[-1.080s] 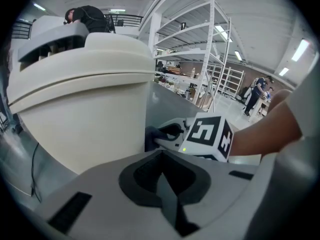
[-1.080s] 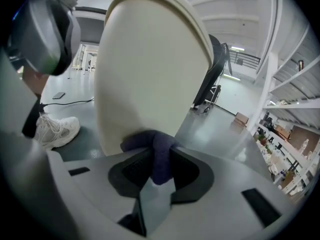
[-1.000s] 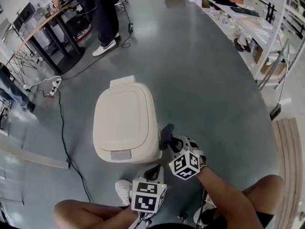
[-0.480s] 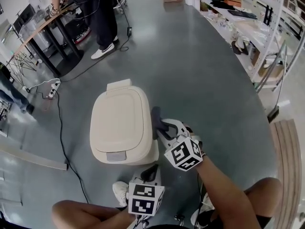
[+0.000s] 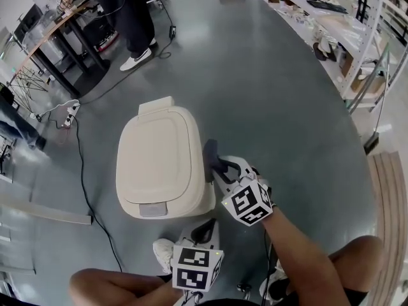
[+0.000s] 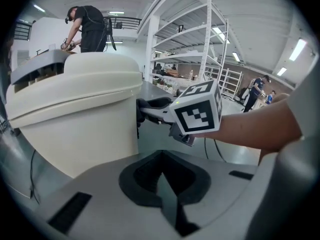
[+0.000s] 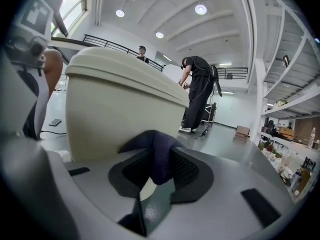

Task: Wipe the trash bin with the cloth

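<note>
**Clerk:** Item 1, trash bin (image 5: 162, 164)?

**Checker:** Cream, lid shut, standing on the grey floor (image 5: 287, 107) just ahead of the person's feet.

**Clerk:** Item 2, cloth (image 5: 210, 152)?

**Checker:** Dark and bunched, pinched between the jaws of the right gripper (image 5: 212, 161), which are closed down onto it. It is held at the bin's right side wall, below the lid edge. Contact is probable, though the head view is too small to confirm pressure.

**Clerk:** Change on record?

**Checker:** A second ago the cloth sat by the bin's near right corner. Now it lies about halfway along that wall. I read that as a wiping stroke running away from the person.

**Clerk:** Item 3, left gripper (image 5: 204, 229)?

**Checker:** Jaws together, nothing between them. It is parked low by the bin's near face, apart from it, and idle as before.

**Clerk:** Task standing?

**Checker:** Under way. By my judgement one stretch of the right wall is covered. The lid, front and far sides are not yet visibly attended.
</note>
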The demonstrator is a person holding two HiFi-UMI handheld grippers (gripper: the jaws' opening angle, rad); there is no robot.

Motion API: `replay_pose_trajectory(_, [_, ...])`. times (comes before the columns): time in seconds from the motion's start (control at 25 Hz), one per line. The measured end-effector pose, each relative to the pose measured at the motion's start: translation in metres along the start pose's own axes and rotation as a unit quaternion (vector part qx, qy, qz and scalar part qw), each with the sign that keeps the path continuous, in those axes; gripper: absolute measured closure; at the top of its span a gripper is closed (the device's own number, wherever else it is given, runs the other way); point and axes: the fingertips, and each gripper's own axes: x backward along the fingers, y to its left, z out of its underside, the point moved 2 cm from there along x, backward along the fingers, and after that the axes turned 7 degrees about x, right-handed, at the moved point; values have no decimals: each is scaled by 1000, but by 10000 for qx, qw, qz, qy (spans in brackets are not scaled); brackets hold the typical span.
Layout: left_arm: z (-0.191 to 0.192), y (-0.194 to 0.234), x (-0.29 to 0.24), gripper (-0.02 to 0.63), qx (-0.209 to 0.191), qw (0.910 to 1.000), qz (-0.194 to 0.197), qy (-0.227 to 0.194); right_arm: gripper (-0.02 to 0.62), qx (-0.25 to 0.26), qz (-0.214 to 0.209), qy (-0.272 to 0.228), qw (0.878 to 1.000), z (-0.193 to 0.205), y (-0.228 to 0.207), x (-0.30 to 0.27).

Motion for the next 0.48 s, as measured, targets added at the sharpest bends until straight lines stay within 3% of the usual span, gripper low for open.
replay_pose_trajectory(0.48, [18,7,-15,606,5,9997,-24,254,505,-92,-125,410,9990,60,18,-26])
